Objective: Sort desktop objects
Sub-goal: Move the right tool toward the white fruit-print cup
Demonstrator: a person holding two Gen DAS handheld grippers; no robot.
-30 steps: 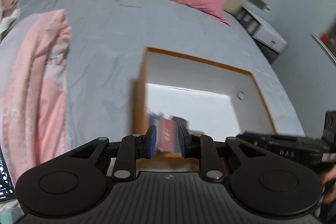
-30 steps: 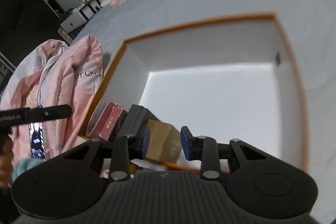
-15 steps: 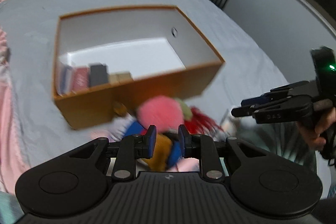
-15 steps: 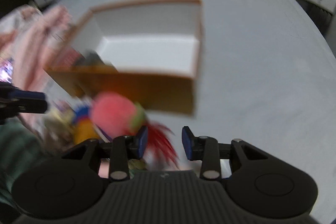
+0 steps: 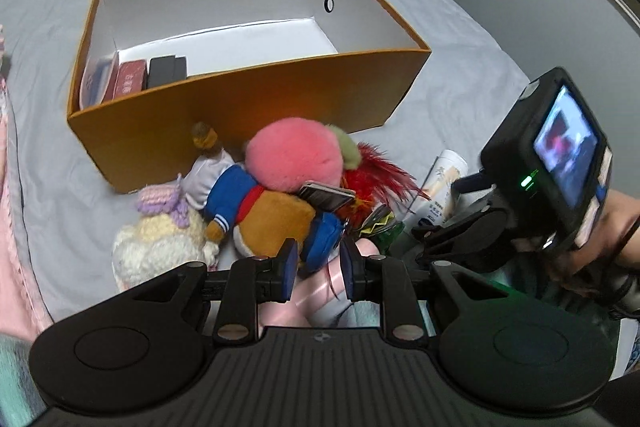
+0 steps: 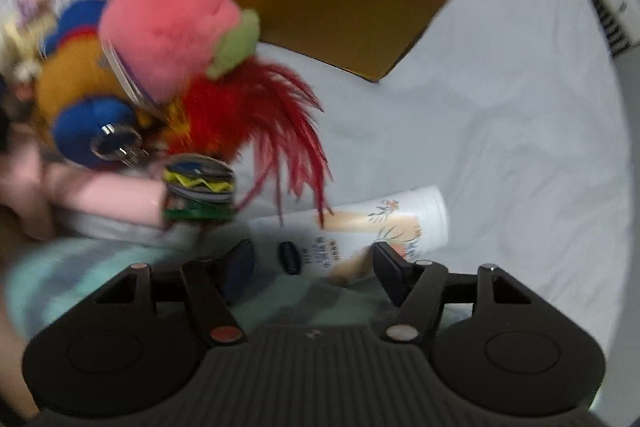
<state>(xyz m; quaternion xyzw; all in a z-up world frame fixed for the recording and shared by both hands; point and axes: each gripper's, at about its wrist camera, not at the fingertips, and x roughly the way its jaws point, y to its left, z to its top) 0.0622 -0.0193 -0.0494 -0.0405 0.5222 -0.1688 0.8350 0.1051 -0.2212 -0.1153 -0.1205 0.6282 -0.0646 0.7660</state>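
A bed with a grey sheet [image 5: 48, 27] carries an orange box [image 5: 248, 107]. Near the box lies a heap of plush toys [image 5: 256, 203], and to its right a white tube [image 6: 360, 223] lies flat on the sheet.

Fluffy plush peach [image 5: 294, 155], matt cardboard box [image 5: 248, 111], glossy plastic tube [image 6: 360, 227].
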